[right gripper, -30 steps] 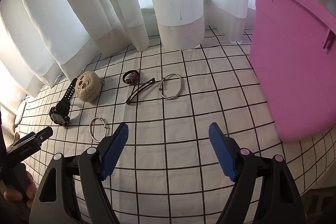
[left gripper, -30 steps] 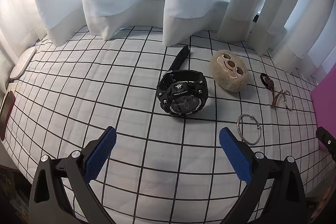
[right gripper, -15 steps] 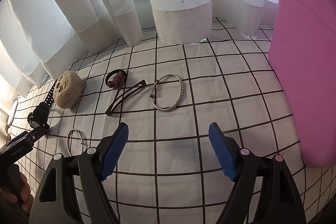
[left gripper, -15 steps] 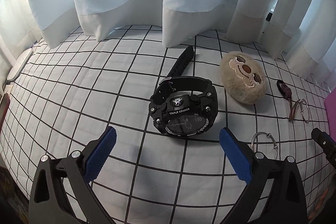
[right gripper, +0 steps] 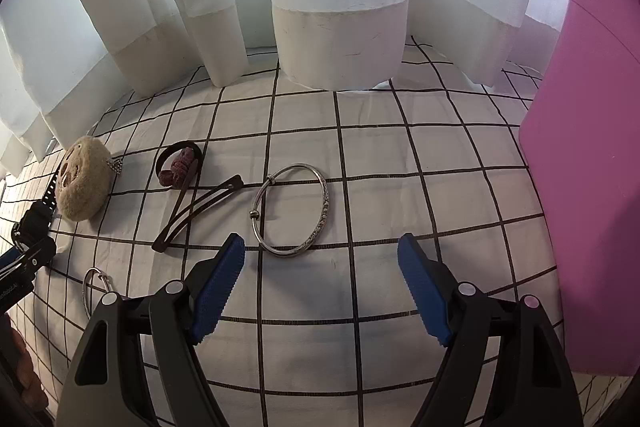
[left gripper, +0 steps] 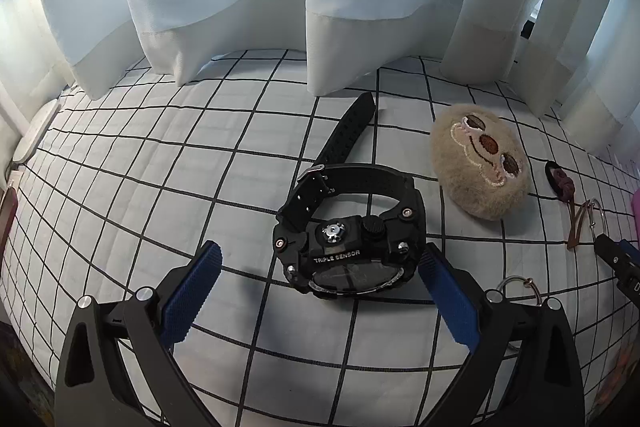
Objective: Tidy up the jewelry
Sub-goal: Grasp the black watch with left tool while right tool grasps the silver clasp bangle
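To the right of my right gripper (right gripper: 320, 255) stands the pink bin (right gripper: 592, 187); I see only its outer wall, so I cannot tell what it holds. That gripper's jaws stand wide apart with nothing between them, over bare checked cloth (right gripper: 360, 155). Just ahead of its left fingertip lies the large silver bangle (right gripper: 294, 210), a thin open hoop with a patterned stretch along one side and small bead stops. Further left of it sit two dark hair clips (right gripper: 192, 213), crossed in a narrow V, and beyond them a black hair tie (right gripper: 180, 163) with a maroon knot.

My left gripper (left gripper: 318, 259) is also spread wide, gripping nothing. The black watch (left gripper: 348, 247) lies between its fingertips, nearer the right one, with no pad pressing on it that I can see. It is chunky, face tilted towards me, lettered "TRIPLE SENSOR", its strap looped and the tail running away towards the white curtain (left gripper: 352, 7). Ahead and right of it rests a tan plush face (left gripper: 480, 167). A small silver ring (left gripper: 518, 289) peeks out behind the right finger.
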A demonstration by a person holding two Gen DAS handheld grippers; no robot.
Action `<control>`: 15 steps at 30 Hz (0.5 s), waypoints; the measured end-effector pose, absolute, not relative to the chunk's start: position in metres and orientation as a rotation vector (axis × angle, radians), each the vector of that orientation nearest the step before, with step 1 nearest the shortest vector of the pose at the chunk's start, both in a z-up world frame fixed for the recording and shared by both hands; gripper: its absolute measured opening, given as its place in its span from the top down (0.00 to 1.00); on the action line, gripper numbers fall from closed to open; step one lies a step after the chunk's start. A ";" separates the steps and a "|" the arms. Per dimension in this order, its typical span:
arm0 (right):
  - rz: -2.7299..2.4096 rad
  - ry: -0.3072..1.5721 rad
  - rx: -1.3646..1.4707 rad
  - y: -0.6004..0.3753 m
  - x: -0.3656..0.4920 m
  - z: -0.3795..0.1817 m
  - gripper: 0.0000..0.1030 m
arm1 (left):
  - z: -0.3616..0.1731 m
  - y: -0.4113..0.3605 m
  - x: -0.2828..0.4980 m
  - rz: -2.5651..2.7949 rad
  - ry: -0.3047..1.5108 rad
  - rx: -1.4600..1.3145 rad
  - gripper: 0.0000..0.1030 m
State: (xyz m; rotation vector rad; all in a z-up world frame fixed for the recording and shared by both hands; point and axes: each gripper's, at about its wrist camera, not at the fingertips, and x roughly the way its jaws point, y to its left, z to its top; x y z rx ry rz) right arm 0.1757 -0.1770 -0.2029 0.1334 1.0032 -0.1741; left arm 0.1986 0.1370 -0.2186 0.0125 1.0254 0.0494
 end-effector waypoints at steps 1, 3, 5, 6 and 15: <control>-0.178 1.002 0.118 -0.176 0.178 -0.204 0.27 | -0.220 0.137 0.200 0.052 1.028 0.014 0.06; -0.185 1.000 0.080 -0.174 0.183 -0.205 0.27 | -0.222 0.138 0.204 0.056 1.032 0.015 0.06; -0.180 0.990 0.066 -0.173 0.185 -0.206 0.25 | -0.225 0.140 0.207 0.059 1.039 0.015 0.06; -0.183 0.988 0.068 -0.174 0.186 -0.207 0.24 | -0.226 0.140 0.209 0.061 1.044 0.015 0.06; -0.168 0.939 0.048 -0.179 0.199 -0.213 0.14 | -0.233 0.149 0.224 0.070 1.061 -0.030 0.05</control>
